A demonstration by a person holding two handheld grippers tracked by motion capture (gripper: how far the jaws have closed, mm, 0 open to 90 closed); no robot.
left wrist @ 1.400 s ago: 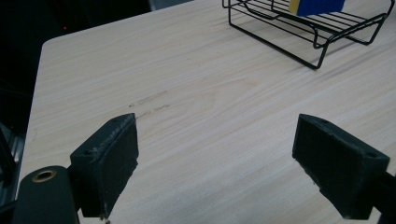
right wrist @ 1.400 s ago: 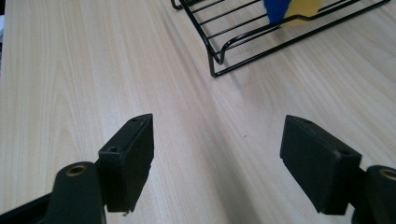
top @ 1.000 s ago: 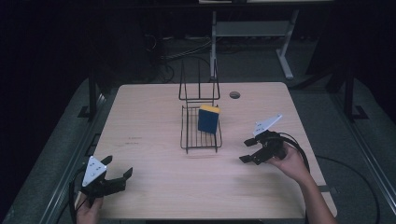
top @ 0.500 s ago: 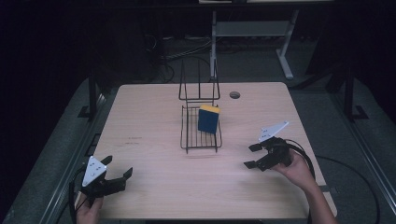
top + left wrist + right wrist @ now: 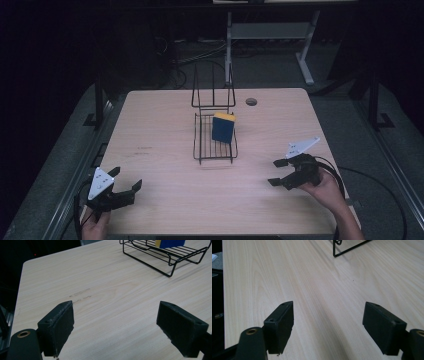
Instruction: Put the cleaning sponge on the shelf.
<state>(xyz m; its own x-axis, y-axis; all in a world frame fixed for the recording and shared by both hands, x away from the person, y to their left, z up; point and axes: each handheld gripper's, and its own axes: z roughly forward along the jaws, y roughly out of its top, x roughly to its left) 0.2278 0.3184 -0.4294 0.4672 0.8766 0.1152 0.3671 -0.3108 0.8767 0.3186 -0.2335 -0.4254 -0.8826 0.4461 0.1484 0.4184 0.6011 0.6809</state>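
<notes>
A black wire rack point(image 5: 215, 150) stands at the middle of the wooden table point(image 5: 160, 125), with a blue and yellow sponge point(image 5: 223, 128) leaning on edge inside it. My left gripper point(image 5: 127, 178) rests open near the front left corner, pointing toward the rack. My right gripper point(image 5: 274, 172) is open at the front right; its jaws have just been opening, with nothing between them. In the left gripper view the jaws point(image 5: 115, 325) stand wide over bare wood, the rack point(image 5: 170, 262) and sponge point(image 5: 170, 243) ahead. The right gripper view shows wide jaws point(image 5: 328, 327) and a rack corner point(image 5: 348, 248).
A round dark cable hole point(image 5: 251, 101) sits in the tabletop behind the rack. A grey desk frame point(image 5: 260, 31) stands on the floor beyond the table. Dark floor surrounds the table edges.
My right gripper has drawn back from the rack toward the front right of the table and sunk slightly. The left gripper, rack and sponge have stayed put.
</notes>
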